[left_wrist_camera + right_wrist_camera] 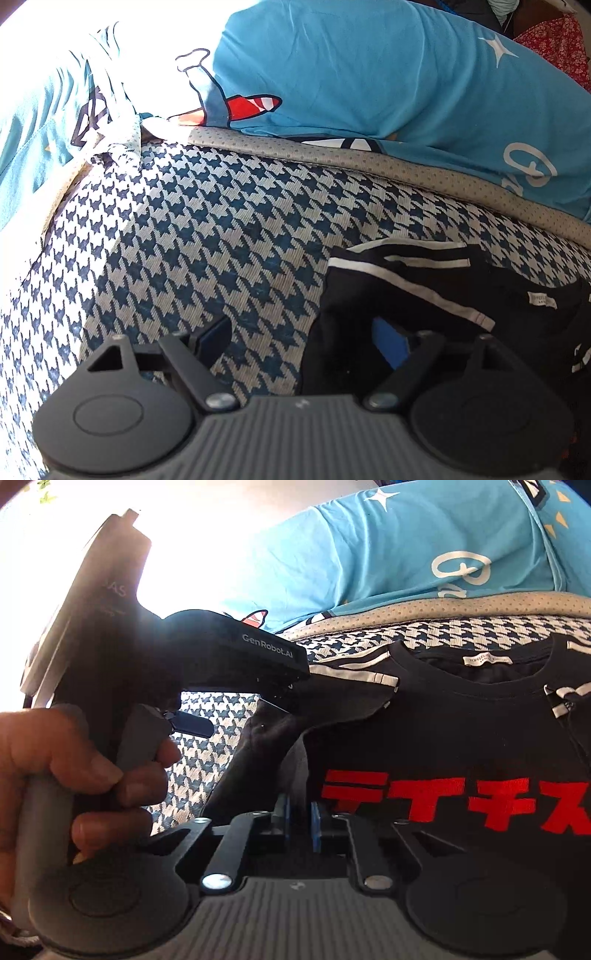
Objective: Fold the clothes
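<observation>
The black T-shirt (461,731) with red lettering lies front-up on the houndstooth cloth (207,229), collar away from both hand-held grippers, its white-striped sleeve (406,269) bunched ahead of the left hand-held gripper (303,339). That one is spread wide, its right finger against the shirt's side edge, nothing pinched. The right hand-held gripper (298,821) is nearly pressed together on a fold of black fabric. To fold cleanly, I judge both should grip one edge and carry it over evenly. A blue printed cushion (369,74) sits beyond.

A blue printed pillow (369,74) rests on houndstooth bedding (207,221).
</observation>
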### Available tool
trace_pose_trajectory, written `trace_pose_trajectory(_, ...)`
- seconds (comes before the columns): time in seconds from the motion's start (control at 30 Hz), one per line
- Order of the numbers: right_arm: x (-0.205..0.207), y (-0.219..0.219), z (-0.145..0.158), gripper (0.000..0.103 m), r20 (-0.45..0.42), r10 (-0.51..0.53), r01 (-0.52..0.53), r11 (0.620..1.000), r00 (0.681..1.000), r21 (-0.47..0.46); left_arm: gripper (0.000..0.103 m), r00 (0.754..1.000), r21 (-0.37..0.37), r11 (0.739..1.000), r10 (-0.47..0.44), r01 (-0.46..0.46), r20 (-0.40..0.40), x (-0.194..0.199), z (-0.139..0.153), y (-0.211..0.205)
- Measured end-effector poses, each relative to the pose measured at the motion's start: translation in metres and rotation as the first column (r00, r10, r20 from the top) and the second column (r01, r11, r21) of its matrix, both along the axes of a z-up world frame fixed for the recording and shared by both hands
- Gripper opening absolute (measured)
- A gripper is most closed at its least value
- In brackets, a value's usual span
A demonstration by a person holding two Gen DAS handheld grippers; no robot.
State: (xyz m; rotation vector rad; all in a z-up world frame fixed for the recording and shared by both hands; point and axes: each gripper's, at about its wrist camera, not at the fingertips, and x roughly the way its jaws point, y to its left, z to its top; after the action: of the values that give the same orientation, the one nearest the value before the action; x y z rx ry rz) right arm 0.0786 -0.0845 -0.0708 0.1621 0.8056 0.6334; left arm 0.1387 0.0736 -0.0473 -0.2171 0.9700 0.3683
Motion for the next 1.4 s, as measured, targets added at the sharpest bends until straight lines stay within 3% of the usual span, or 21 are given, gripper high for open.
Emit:
trace_pose_trajectory(0.27,-0.01,-0.008,0.021,0.005,0.005,0.003,-0.003,1.0,1.0,-0.002,0.082,1.0,0.022,1.0,-0.009,0.009,-0.004,-0.001,0.001,0.001)
trace_pose_trajectory(0.47,-0.007,-0.015,0.007,0.006,-0.087,-0.04,0.035,0.998,0.995,-0.061,0.091,1.0,0.039,0.999,0.003,-0.002,-0.013,-0.001,-0.004,-0.003)
trace_pose_trajectory(0.73,-0.018,-0.024,0.025,0.01,-0.009,-0.046,0.046,0.998,0.999,-0.032,0.091,0.994,0.051,0.997,0.056,-0.061,0.091,-0.012,0.018,0.005)
trace_pose_trajectory(0.97,-0.028,-0.023,0.033,0.01,0.041,-0.031,0.03,1.0,0.999,0.003,0.091,0.995,0.041,0.997,0.065,-0.068,0.076,-0.014,0.015,0.012)
trace_pose_trajectory(1.4,-0.024,-0.013,0.026,0.01,0.035,-0.013,0.014,1.0,0.999,-0.025,0.091,0.997,0.048,0.999,0.006,-0.01,0.083,-0.007,0.006,0.006)
